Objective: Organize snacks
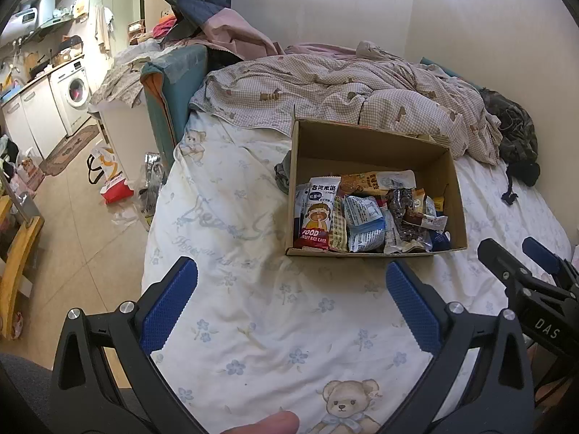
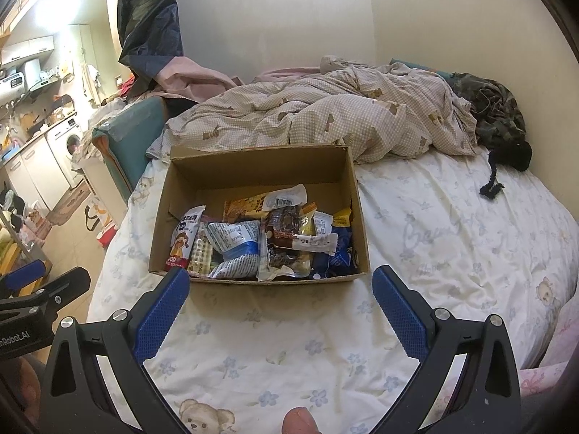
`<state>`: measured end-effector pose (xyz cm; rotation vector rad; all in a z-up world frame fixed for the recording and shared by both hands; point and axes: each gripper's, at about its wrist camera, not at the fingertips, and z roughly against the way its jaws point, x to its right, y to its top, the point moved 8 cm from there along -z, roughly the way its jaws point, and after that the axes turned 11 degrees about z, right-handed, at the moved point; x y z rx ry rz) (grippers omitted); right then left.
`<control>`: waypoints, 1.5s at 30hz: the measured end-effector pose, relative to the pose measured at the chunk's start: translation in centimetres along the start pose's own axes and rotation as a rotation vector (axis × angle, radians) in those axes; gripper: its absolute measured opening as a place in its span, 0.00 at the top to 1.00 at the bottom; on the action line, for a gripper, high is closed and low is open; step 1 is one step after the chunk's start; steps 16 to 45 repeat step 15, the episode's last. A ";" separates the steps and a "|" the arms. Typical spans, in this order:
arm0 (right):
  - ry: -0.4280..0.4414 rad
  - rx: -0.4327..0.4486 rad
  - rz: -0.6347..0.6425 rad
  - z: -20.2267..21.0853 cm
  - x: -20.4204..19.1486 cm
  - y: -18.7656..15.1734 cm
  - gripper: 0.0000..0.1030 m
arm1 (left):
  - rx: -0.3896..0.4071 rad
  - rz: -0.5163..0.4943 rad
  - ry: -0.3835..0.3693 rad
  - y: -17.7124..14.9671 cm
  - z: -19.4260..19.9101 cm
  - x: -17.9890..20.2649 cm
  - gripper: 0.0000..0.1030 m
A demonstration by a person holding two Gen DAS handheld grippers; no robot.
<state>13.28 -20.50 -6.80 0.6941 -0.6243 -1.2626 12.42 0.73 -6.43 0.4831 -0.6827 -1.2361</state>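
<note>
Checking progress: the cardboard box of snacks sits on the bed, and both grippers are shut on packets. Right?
Not quite. The box does sit on the bed, but the left gripper and right gripper are open and empty, as both wrist views show.

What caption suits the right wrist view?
Open right tongs hover before a cardboard box of snack packets on a bed.

"SWEET RICE CAKE" on snack packet (image 1: 315,213)
</note>
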 end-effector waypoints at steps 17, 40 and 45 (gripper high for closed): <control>0.008 0.016 -0.016 0.4 -0.4 0.0 0.00 | -0.006 -0.005 0.002 -0.2 -0.1 0.0 0.00; 0.008 0.016 -0.016 0.4 -0.4 0.0 0.00 | -0.006 -0.005 0.002 -0.2 -0.1 0.0 0.00; 0.008 0.016 -0.016 0.4 -0.4 0.0 0.00 | -0.006 -0.005 0.002 -0.2 -0.1 0.0 0.00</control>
